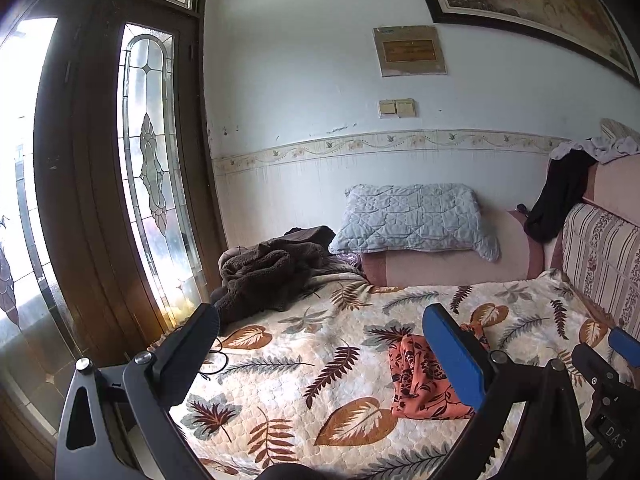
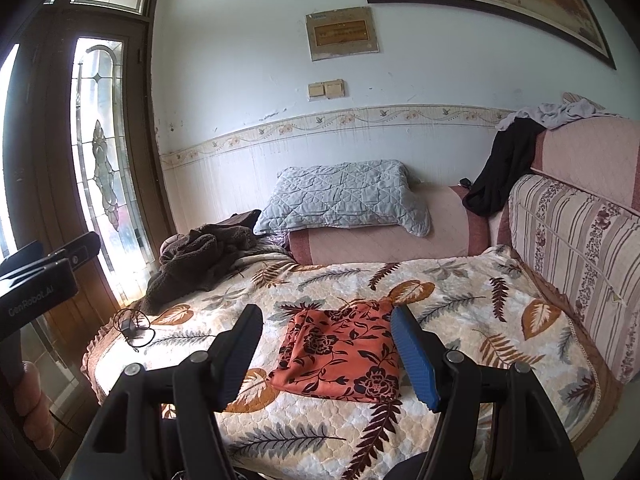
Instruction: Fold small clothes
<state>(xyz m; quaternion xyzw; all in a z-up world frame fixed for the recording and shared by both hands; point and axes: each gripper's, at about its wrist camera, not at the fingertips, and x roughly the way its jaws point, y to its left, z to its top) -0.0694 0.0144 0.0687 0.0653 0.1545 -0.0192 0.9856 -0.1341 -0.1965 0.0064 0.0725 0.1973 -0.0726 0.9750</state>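
Observation:
A small orange garment with a dark flower print [image 2: 340, 354] lies folded into a rough rectangle on the leaf-patterned bed cover [image 2: 472, 312]. My right gripper [image 2: 324, 354] is open and empty, held above the cover with the garment seen between its fingers. In the left wrist view the same garment [image 1: 420, 384] lies partly behind the blue right finger. My left gripper [image 1: 320, 360] is open and empty, to the left of the garment and above the cover [image 1: 312, 344]. The right gripper's body [image 1: 608, 384] shows at that view's right edge.
A brown fleece heap [image 2: 200, 260] lies at the bed's far left, with a grey quilted pillow [image 2: 344, 196] behind it. A black cable [image 2: 134, 328] lies near the left edge. A striped cushion [image 2: 576, 248] and a backrest with dark clothes [image 2: 504, 164] line the right. A glass door [image 2: 96, 152] stands left.

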